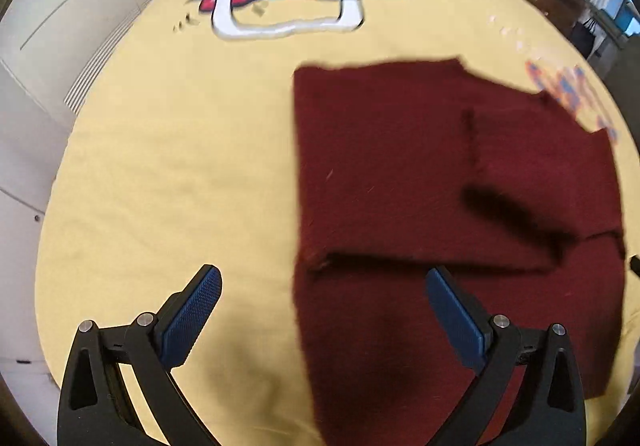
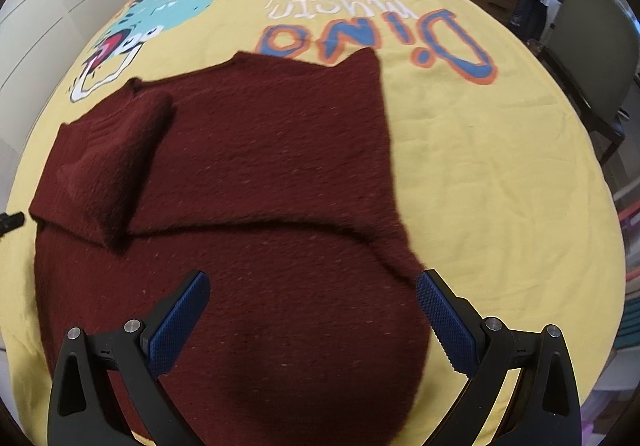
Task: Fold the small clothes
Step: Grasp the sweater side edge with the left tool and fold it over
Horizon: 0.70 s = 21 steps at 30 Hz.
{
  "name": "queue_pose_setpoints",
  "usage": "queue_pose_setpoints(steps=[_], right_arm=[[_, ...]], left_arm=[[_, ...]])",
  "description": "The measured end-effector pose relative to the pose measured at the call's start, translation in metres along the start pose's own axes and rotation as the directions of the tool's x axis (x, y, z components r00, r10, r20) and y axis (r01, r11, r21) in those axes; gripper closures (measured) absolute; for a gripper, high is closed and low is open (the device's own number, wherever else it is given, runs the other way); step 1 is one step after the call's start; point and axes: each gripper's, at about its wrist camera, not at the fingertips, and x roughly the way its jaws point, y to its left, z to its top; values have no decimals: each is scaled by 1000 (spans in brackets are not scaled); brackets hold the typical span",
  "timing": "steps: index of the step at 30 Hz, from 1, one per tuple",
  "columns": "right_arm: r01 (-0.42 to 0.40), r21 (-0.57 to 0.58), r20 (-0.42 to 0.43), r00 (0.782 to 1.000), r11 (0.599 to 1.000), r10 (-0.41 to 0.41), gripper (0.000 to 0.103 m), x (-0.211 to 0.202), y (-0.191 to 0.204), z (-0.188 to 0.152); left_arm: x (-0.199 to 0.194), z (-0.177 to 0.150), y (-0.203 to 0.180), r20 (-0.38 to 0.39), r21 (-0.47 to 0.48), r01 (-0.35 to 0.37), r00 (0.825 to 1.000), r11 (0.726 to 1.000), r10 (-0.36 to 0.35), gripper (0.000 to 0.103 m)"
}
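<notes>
Dark red knitted garment lying partly folded on the yellow dinosaur bedspread, both tools open above it.

The garment [image 2: 256, 181] lies flat on the bedspread [image 2: 500, 181], one sleeve [image 2: 104, 165] folded across its body and an upper layer doubled over along a crosswise crease. The left tool [image 1: 323, 286] stands with its jaws spread wide and nothing between them, hovering over the garment's edge, one blue pad over bare yellow cloth. The right tool [image 2: 312, 288] is also spread wide and empty, over the garment's lower part.
</notes>
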Motion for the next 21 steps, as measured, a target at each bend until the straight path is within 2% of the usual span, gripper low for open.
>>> queue_pose_setpoints(steps=[3,5,6,9,11,12,13,15,18,21], right_arm=[[-1,-20,-15,1000,1000,1,0,6,8,-1],[0,-30,-24,1000,1000,-1,0,9,13,-1],[1,-35,-27,1000,999,-2,0,11,16,-1],[3,-58,-29,1000,998,-5,0,14,25,2],[2,-67,-24,1000,998,-4,0,14,32,7],[1,-74,-21,1000,997,-3,0,14,36,11],[1,-78,-18,1000,997,-2,0,14,39,13],[-10,-95,-7,1000,995,9,0,12,52,24],[-39,-134,10,999,990,41,0,6,77,39],[-44,-215,31,998,976,51,0,3,111,56]], left_arm=[[25,-5,3,-19,4,-6,1000,1000,6,4],[42,-6,1,-16,10,-23,1000,1000,23,15],[47,-5,0,-16,9,-25,1000,1000,25,23],[61,-2,1,2,-23,-2,1000,1000,2,26],[64,2,2,16,-36,20,1000,999,-20,37],[64,4,1,21,-36,37,999,999,-37,51],[64,6,-1,25,-32,47,999,998,-46,69],[63,9,-5,21,-8,68,998,998,-67,88],[62,11,-11,13,28,63,998,998,-64,91],[64,14,-8,-2,11,93,996,996,-93,91]])
